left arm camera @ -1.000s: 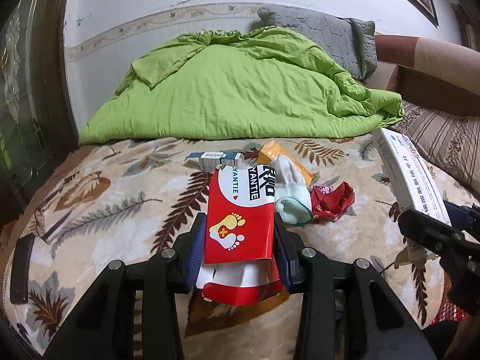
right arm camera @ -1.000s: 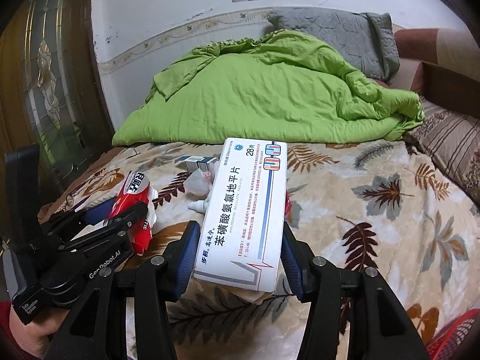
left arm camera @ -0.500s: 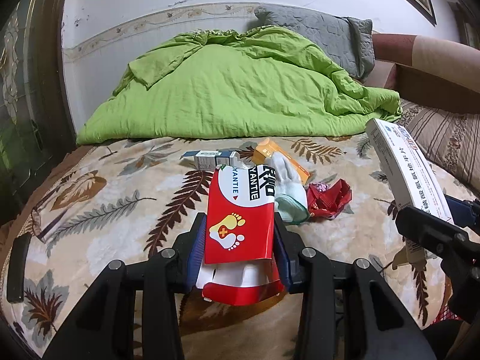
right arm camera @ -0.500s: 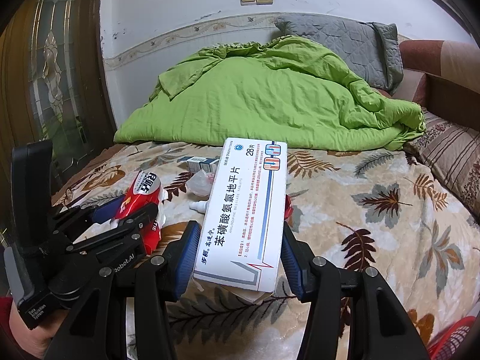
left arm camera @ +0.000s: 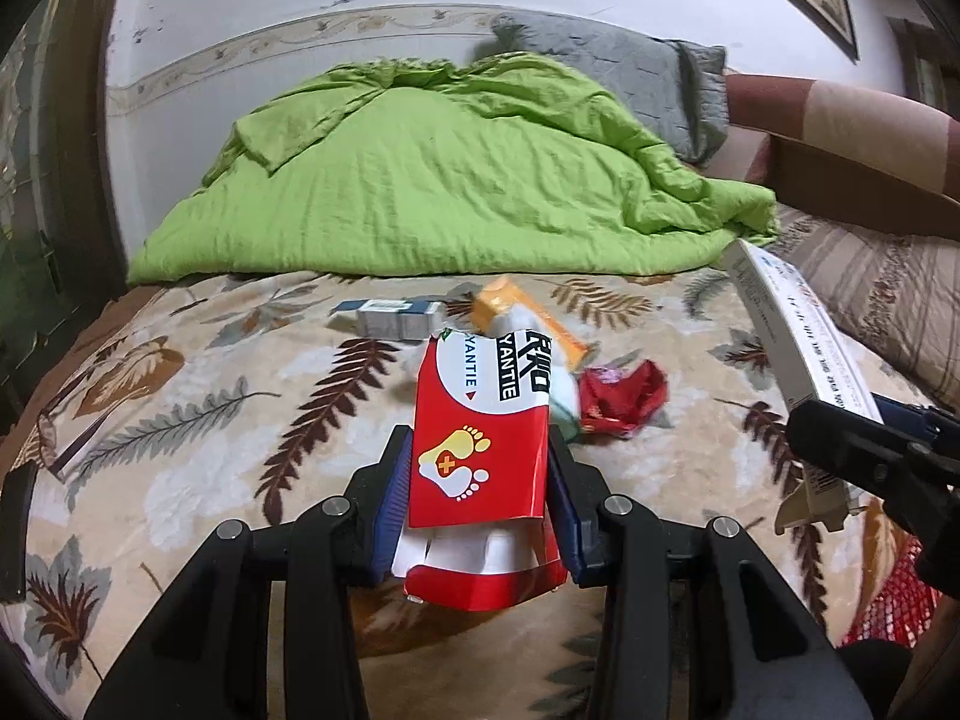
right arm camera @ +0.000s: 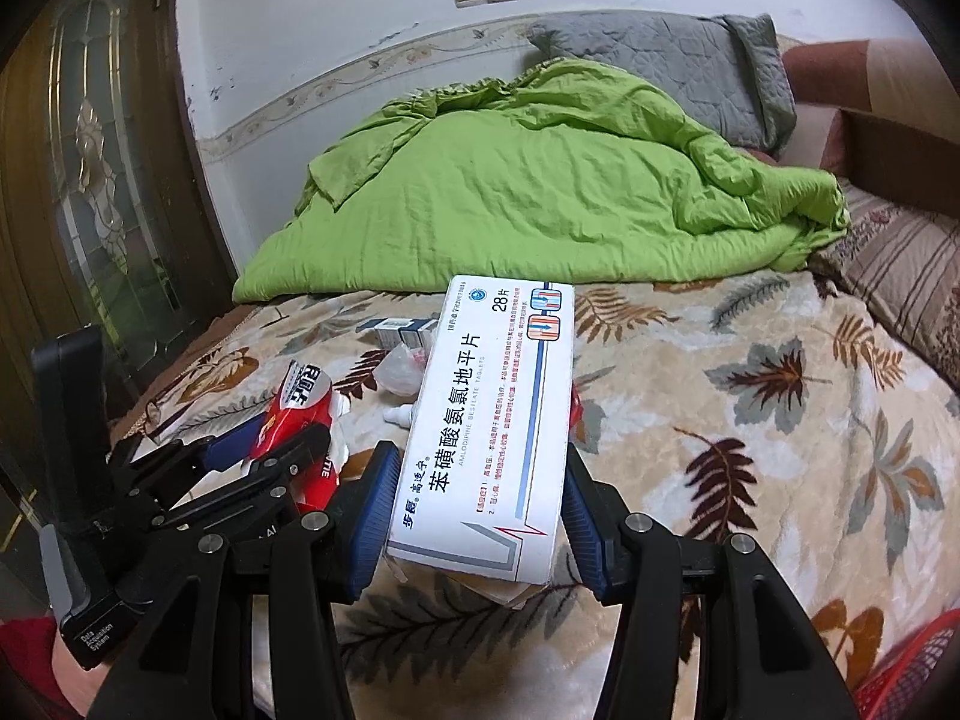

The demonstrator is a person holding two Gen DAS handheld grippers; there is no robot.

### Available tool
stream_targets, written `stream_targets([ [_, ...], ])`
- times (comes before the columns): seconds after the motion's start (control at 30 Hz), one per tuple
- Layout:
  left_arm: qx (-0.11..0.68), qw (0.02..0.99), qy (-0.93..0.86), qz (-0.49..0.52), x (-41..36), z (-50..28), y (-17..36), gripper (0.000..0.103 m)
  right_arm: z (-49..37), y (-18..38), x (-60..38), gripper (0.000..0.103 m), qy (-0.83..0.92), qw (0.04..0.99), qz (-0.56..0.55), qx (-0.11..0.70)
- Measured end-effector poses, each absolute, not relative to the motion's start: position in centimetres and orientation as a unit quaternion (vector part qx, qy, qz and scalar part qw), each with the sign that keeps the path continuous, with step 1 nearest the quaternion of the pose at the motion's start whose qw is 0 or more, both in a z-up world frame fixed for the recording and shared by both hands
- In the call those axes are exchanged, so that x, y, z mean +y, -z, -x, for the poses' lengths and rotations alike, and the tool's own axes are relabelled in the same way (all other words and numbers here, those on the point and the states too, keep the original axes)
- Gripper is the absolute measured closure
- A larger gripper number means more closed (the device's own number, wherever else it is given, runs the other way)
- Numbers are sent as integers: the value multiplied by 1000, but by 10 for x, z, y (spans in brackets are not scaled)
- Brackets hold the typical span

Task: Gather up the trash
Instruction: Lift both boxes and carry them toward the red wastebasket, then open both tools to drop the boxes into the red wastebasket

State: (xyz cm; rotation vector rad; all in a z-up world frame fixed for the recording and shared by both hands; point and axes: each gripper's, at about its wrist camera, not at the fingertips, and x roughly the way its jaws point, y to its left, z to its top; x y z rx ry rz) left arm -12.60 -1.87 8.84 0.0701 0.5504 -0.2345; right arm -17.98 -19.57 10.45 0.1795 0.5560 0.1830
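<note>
My left gripper [left arm camera: 479,477] is shut on a red and white carton [left arm camera: 483,426] with a foot logo and holds it above the leaf-patterned bedspread [left arm camera: 198,420]. My right gripper [right arm camera: 477,492] is shut on a long white medicine box [right arm camera: 495,414]. That box also shows at the right of the left wrist view [left arm camera: 798,342]. On the bed beyond lie a blue-grey small box [left arm camera: 396,318], an orange box [left arm camera: 528,324], a crumpled red wrapper [left arm camera: 624,399] and a white-green item [left arm camera: 564,396], partly hidden by the carton.
A heaped green quilt [left arm camera: 456,180] and a grey pillow [left arm camera: 630,78] fill the far side of the bed against the wall. A striped cushion [left arm camera: 882,282] lies at the right. A red mesh basket [right arm camera: 900,672] shows at the lower right. A wooden door [right arm camera: 78,180] stands at the left.
Both grippers have risen and tilted slightly with their boxes still held. The loose trash on the bed has not moved.
</note>
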Motion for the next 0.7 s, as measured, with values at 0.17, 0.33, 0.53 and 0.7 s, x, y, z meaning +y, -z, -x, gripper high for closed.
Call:
stream_targets([
  [0.17,261,949,171,-48,-44,148,-103,62,207,-110,-221,47,-81,953,-95,278],
  [0.33,253,931,258,-61,-92,176,-122,62,254,-109,-281,47,-38,946,-131,293],
  [0.53,262,885,376,-78,-169,216,-137,61,327,-97,-368,47,73,932,-175,310],
  [0.7,297,825,471,-91,-242,251,-130,60,381,-81,-425,47,148,909,-208,328],
])
